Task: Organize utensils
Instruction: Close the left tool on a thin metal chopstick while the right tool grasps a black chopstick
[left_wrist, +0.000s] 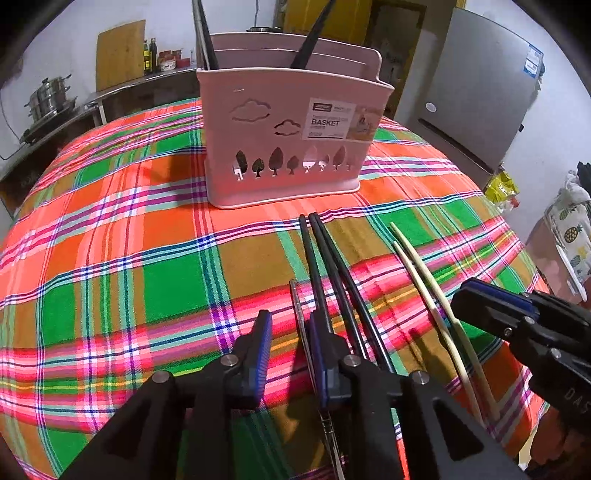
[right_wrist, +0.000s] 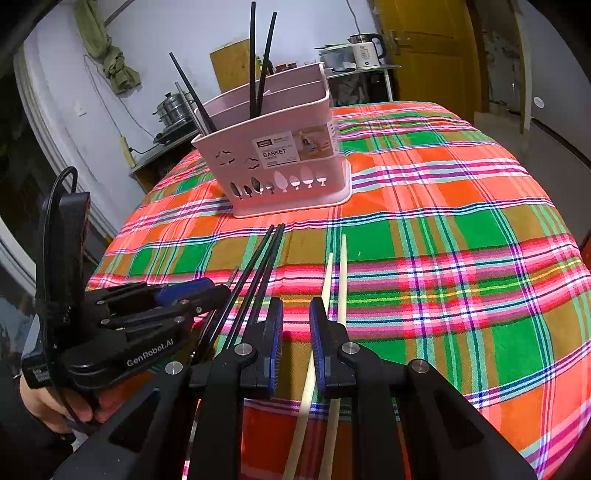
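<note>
A pink utensil basket (left_wrist: 291, 144) stands on the plaid tablecloth, holding a few black chopsticks; it also shows in the right wrist view (right_wrist: 280, 162). Black chopsticks (left_wrist: 328, 269) and a thin metal chopstick (left_wrist: 297, 306) lie in front of it. Two cream chopsticks (left_wrist: 424, 280) lie to their right. My left gripper (left_wrist: 290, 328) is open, low over the cloth, the metal chopstick between its fingers. My right gripper (right_wrist: 295, 317) is open over the cream chopsticks (right_wrist: 341, 273), one of them between its fingers. The black chopsticks (right_wrist: 258, 269) lie just left of it.
The round table's plaid cloth (left_wrist: 110, 258) drops off at the edges. A fridge (left_wrist: 487, 92) stands back right, a counter with steel pots (left_wrist: 48, 99) back left. The left gripper body (right_wrist: 129, 325) shows at the left of the right wrist view.
</note>
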